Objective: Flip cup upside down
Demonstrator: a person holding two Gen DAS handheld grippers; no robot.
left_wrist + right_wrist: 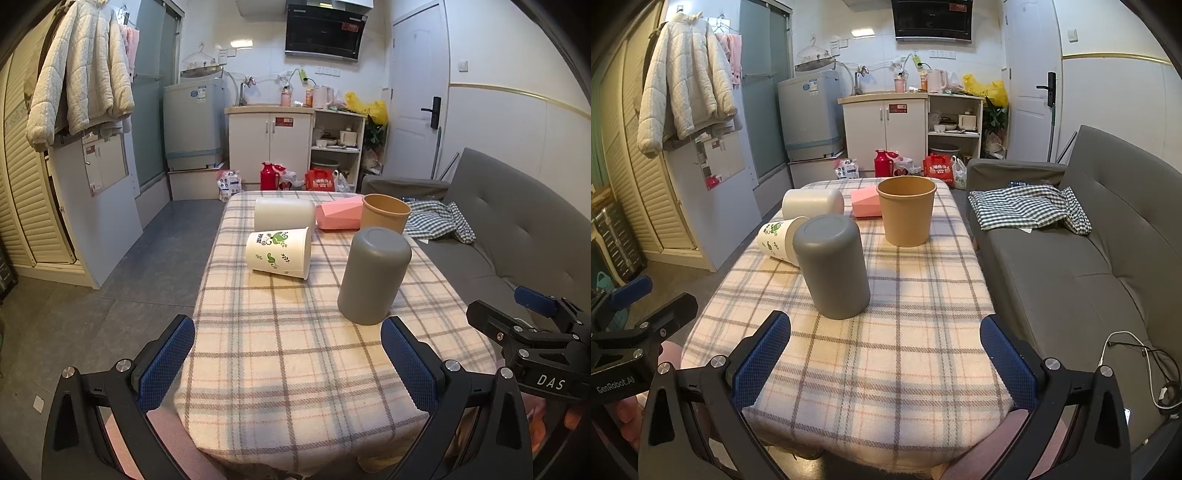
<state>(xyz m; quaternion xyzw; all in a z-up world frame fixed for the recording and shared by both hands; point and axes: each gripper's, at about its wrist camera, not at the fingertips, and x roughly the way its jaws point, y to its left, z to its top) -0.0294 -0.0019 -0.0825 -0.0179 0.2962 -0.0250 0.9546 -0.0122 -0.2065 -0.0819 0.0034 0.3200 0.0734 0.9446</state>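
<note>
**A:** Where do the grippers sit?

**B:** Both hang over the near edge of the table (295, 369). The left gripper (288, 363) has its jaws spread wide and nothing between them. The right gripper (886, 360) is spread just as wide, also empty. Bare plaid cloth fills the gap between each pair of blue pads.

**A:** And the cups?

**B:** A grey cup (831, 266) stands mouth down, closed base on top, nearest the grippers and about mid-table. Just behind it to the left a white cup (279, 253) with green leaf prints lies on its side. Beyond that, a plain white cup (284, 218) also lies on its side. A brown cup (907, 210) stands upright, mouth open, toward the far right.

**A:** What else crowds the top?

**B:** A pink box (338, 214) lies between the plain white cup and the brown cup, near the far edge.

**A:** How much open room is there?

**B:** The near half of the cloth is bare. The grey cup stands in front of the printed one from the right wrist view. A grey sofa (1071, 266) runs along the table's right edge, with a checked cloth (1030, 210) on it; open floor lies to the left.
</note>
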